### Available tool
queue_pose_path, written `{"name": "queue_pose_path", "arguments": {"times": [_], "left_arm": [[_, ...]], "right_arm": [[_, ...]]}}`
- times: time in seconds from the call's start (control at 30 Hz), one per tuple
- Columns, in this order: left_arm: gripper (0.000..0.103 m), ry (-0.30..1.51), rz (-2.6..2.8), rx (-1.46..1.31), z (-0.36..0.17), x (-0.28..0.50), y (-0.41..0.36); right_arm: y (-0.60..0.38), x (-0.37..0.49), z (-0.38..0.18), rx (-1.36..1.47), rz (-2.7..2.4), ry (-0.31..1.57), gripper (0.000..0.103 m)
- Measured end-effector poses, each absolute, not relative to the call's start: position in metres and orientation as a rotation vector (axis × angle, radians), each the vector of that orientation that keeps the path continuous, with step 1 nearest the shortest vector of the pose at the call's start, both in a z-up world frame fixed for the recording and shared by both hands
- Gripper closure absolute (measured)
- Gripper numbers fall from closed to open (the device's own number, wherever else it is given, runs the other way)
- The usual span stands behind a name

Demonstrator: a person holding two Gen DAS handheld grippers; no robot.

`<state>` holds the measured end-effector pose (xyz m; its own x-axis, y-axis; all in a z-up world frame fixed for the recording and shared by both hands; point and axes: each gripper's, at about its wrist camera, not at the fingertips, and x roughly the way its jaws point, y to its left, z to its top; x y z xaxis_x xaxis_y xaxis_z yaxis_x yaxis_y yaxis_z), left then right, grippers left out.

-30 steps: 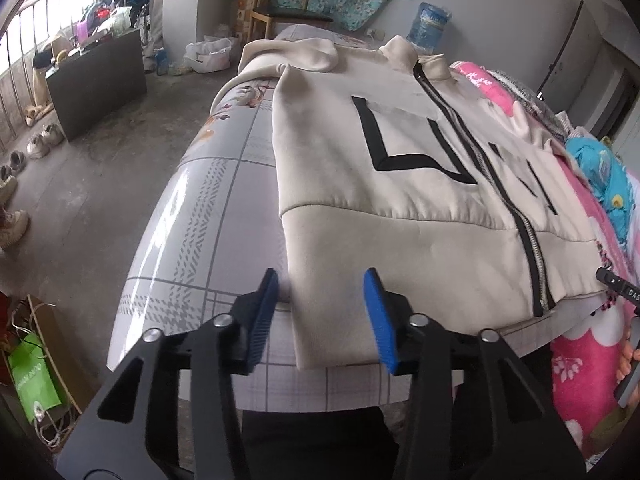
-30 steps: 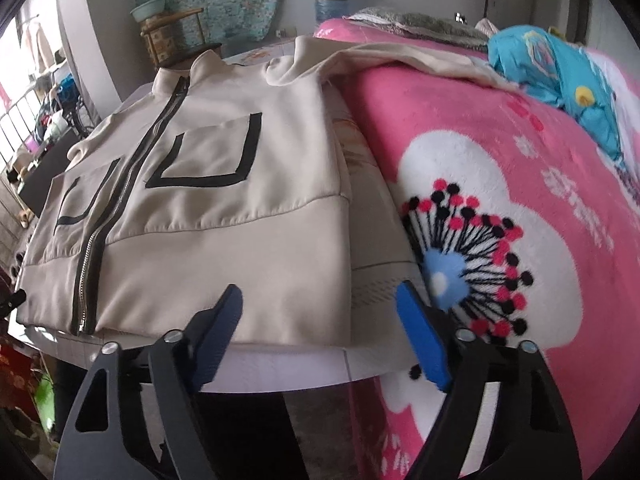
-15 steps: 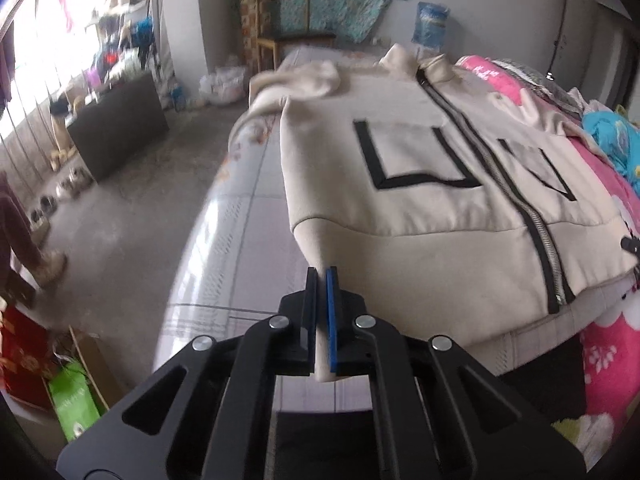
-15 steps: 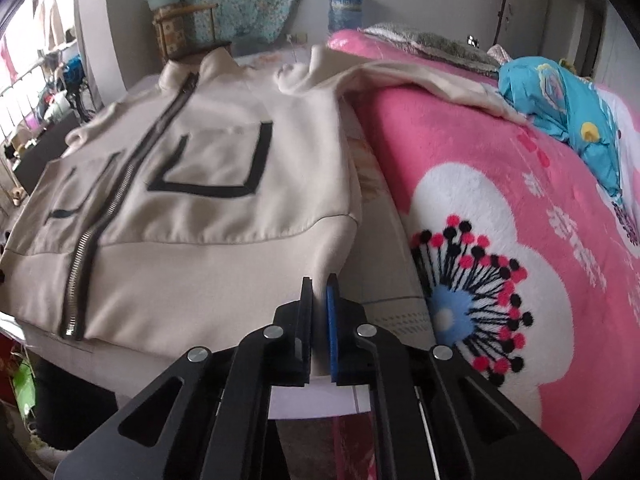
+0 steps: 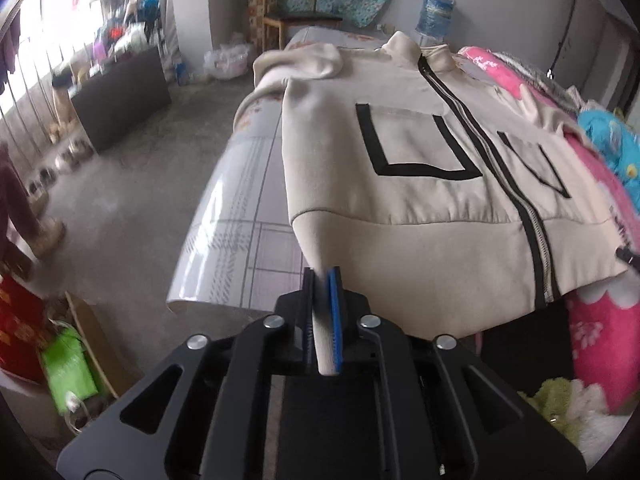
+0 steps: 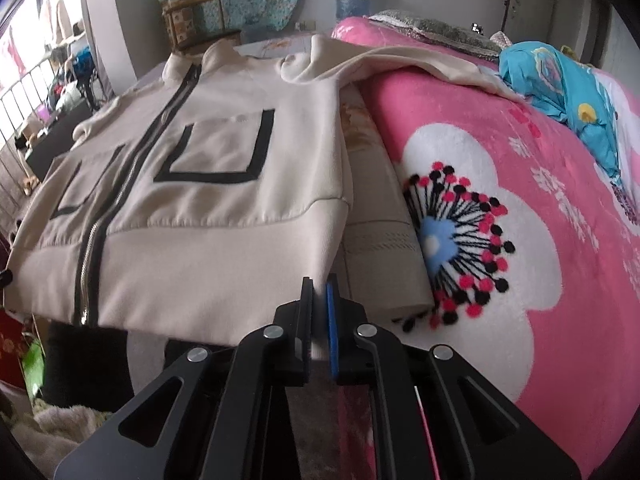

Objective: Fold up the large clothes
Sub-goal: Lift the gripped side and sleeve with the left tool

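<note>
A: Left wrist view first — which way does the jacket (image 5: 420,216) lie?

B: Flat, front side up, on the table (image 5: 236,240) with the pale checked cover. Its long axis runs from the hem band, nearest the camera, away to the stand-up collar at the far end. The dark zipper (image 5: 496,168) follows that same line.

A: And the left gripper (image 5: 323,280)?

B: It pinches the hem corner on the outer side. The cream cloth sits between the black finger and the blue pad, and the jaws are easing apart a little while the cloth is still pressed.

A: Right wrist view?

B: Same picture mirrored. The right gripper (image 6: 320,286) nips the opposite hem corner, jaws also parting slightly with the fabric between them. The collar points away toward the wooden chair (image 6: 200,20) — one sleeve trails off onto the pink flowered blanket (image 6: 520,220).

A: Is the hem resting on the table?

B: The pinched corners are raised off it; the chest still lies flat.
</note>
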<state>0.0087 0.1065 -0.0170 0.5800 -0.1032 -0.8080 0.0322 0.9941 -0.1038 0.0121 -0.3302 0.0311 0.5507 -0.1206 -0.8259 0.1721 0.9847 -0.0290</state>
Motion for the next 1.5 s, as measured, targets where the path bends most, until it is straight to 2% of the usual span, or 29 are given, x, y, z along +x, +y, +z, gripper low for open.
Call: {"name": "queue_pose_path", "arguments": {"times": [0.03, 0.07, 0.1, 0.13, 0.2, 0.3, 0.33, 0.47, 0.57, 0.7, 0.8, 0.97, 1.17, 1.5], "left_arm": [[0.088, 0.942, -0.082, -0.100, -0.015, 0.011, 0.111], [0.077, 0.925, -0.080, -0.108, -0.009, 0.013, 0.116], [0.065, 0.910, -0.079, -0.112, -0.006, 0.014, 0.118], [0.060, 0.878, -0.075, -0.119, 0.000, 0.016, 0.124], [0.049, 0.832, -0.065, -0.138, 0.011, 0.020, 0.136], [0.039, 0.783, -0.038, -0.204, 0.022, 0.037, 0.167], [0.038, 0.771, -0.022, -0.242, 0.025, 0.046, 0.181], [0.033, 0.756, -0.027, -0.440, 0.022, 0.086, 0.241], [0.031, 0.798, -0.073, -0.650, -0.009, 0.125, 0.293], [0.031, 0.869, -0.184, -1.031, -0.086, 0.170, 0.345], [0.031, 0.908, -0.257, -1.460, -0.177, 0.199, 0.369], [0.029, 0.879, -0.447, -1.910, -0.283, 0.227, 0.342], [0.026, 0.847, -0.501, -2.152, -0.366, 0.238, 0.297], [0.026, 0.836, -0.459, -2.340, -0.442, 0.298, 0.263]], "right_arm": [[-0.330, 0.012, 0.036, 0.049, -0.173, 0.973, 0.083], [-0.328, 0.012, 0.045, 0.037, -0.169, 0.957, 0.078], [-0.328, 0.014, 0.052, 0.034, -0.161, 0.939, 0.065], [-0.325, 0.016, 0.060, 0.031, -0.149, 0.921, 0.055], [-0.313, 0.029, 0.078, 0.015, -0.097, 0.891, 0.047], [-0.286, 0.058, 0.095, -0.013, -0.012, 0.859, 0.026], [-0.272, 0.073, 0.099, -0.030, 0.032, 0.855, 0.024], [-0.217, 0.130, 0.097, -0.103, 0.166, 0.882, 0.020], [-0.177, 0.163, 0.086, -0.167, 0.233, 0.912, 0.020], [-0.124, 0.205, 0.057, -0.229, 0.292, 0.995, 0.020], [-0.102, 0.224, 0.041, -0.253, 0.290, 1.041, 0.020], [-0.086, 0.246, 0.021, -0.258, 0.254, 1.114, 0.020], [-0.076, 0.265, 0.011, -0.245, 0.216, 1.157, 0.020], [-0.066, 0.272, 0.013, -0.257, 0.190, 1.141, 0.020]]}}
